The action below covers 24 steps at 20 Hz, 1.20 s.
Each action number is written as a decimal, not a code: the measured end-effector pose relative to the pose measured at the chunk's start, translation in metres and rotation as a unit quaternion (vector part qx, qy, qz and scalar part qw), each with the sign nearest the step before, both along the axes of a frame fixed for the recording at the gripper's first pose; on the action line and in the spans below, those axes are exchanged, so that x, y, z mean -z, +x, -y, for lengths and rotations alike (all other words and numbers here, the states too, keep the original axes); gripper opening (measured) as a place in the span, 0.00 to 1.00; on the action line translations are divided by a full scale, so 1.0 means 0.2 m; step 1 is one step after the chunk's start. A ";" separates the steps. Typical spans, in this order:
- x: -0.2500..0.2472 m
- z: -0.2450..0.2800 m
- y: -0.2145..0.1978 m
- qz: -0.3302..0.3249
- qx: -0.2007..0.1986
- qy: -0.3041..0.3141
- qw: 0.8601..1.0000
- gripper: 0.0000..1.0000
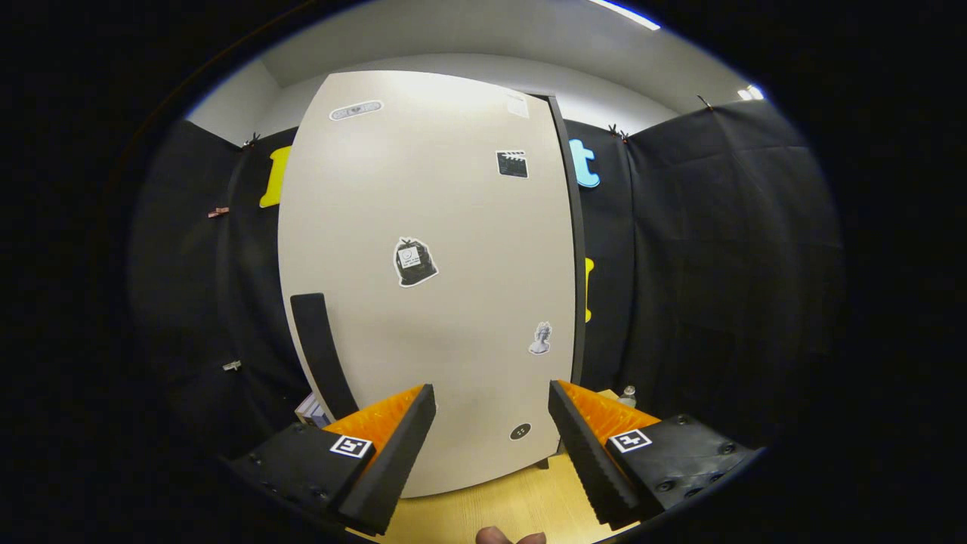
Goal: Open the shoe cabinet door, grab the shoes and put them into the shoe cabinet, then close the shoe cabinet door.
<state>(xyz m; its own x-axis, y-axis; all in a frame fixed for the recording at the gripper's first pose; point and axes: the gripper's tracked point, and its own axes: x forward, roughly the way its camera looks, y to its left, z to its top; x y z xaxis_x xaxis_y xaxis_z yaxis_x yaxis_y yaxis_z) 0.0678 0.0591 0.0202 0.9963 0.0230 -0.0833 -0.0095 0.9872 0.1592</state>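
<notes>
The shoe cabinet door (430, 287) is a tall beige panel with several stickers on it, standing shut just ahead of my fingers. A black vertical handle (321, 355) runs along its lower left edge, beyond my left finger. My gripper (491, 400) is open, with nothing between its fingers, and faces the lower part of the door. The cabinet's dark right edge (578, 264) shows beside the door.
A light wooden floor (521, 506) lies under the fingers and the cabinet. A small white object (313, 412) sits low at the cabinet's left and a small bottle-like thing (627, 394) at its right. A person's fingertips (510, 537) show at the bottom.
</notes>
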 end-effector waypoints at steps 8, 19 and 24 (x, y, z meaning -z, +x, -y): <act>0.00 0.03 0.01 0.000 0.003 0.005 1.000 0.98; 0.00 0.06 -0.01 0.000 0.006 0.008 1.000 0.98; 0.01 0.05 0.00 -0.002 0.006 0.009 1.000 0.98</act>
<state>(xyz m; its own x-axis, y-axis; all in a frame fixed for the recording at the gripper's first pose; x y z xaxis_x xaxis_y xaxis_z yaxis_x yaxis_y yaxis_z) 0.0681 0.0488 0.0184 0.9961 0.0119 -0.0875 0.0039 0.9841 0.1776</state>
